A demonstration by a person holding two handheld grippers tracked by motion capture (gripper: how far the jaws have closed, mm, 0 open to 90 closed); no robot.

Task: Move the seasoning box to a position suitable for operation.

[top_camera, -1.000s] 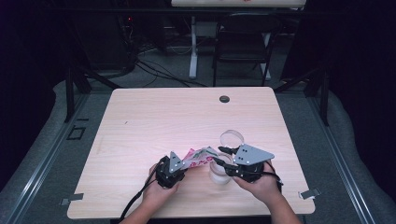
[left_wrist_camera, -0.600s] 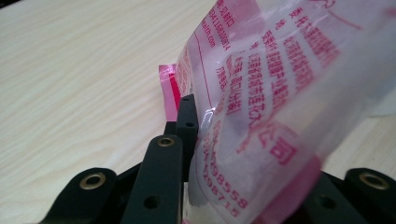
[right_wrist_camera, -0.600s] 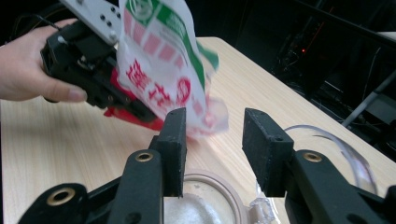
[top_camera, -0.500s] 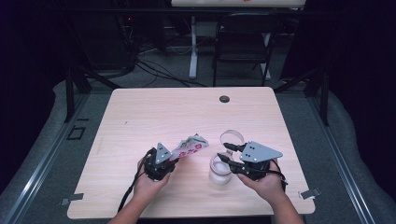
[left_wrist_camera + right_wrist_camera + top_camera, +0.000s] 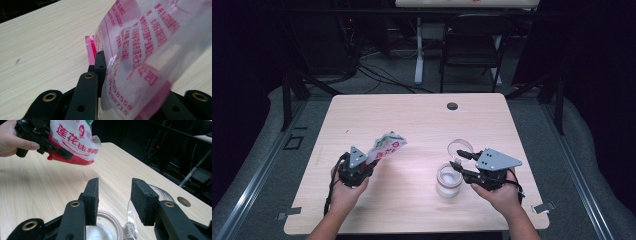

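Note:
A pink, white and green printed packet [image 5: 387,146] is tilted up over the left half of the wooden table [image 5: 412,120]. My left gripper [image 5: 371,161] is shut on its lower end. In the left gripper view the packet [image 5: 140,50] covers the right jaw. A clear jar [image 5: 448,181] of white powder stands at the right, its hinged lid [image 5: 459,147] swung open behind it. My right gripper [image 5: 458,159] hovers at the jar's rim. Its jaws have just been opening, and my right gripper [image 5: 115,192] has nothing between its pads. Below it are the jar [image 5: 105,230] and the lid [image 5: 160,192].
A round cable hole [image 5: 452,106] sits near the table's far edge. A dark chair [image 5: 472,45] and cables stand on the floor beyond the table. In the right gripper view the left hand [image 5: 12,140] holds the packet [image 5: 75,140] up at the top left.
The left gripper has carried the packet leftward and upward, away from the jar. The right gripper has stayed beside the jar.

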